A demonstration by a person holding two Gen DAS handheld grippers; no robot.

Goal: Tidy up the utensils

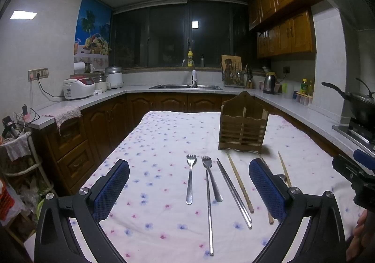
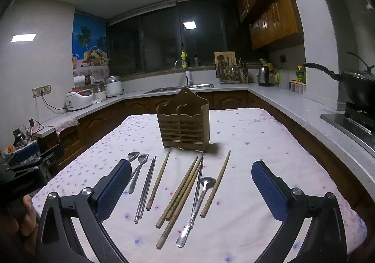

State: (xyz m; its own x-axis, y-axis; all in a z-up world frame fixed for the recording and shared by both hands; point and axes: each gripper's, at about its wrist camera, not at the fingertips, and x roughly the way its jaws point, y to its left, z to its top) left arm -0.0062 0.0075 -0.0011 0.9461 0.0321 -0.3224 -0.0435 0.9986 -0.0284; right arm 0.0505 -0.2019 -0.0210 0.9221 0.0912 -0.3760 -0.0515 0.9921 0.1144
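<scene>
Hovering above the near end of the cloth-covered counter (image 1: 164, 136), both grippers have their blue-padded fingers spread wide with nothing between them; no utensil has been lifted yet, which suits the very start of the sorting. The left gripper (image 1: 188, 189) is lined up so that its gap frames the two forks (image 1: 190, 177) and a lone steel chopstick (image 1: 209, 213), likely so the person can settle on one of them without shifting sideways. The right gripper (image 2: 191, 190) brackets the loose heap of wooden chopsticks (image 2: 180, 195) and the steel spoon (image 2: 199, 202), so each hand seems to have its own share of the pile.

Taking the wooden holder (image 2: 184, 125) as the mark, every utensil lies on the near side of it, handles toward the grippers and tips toward the holder, fanned out flat on the cloth. A pair of steel chopsticks (image 2: 146, 190) lies near the holder's left front corner, a single wooden chopstick (image 2: 216, 183) off its right front corner, and some wooden ones overlap each other between them. The holder stands upright and, as far as I can see, empty, its two open-topped compartments facing up, so pieces can be dropped in from above. Crossed chopsticks will probably need picking one at a time.
</scene>
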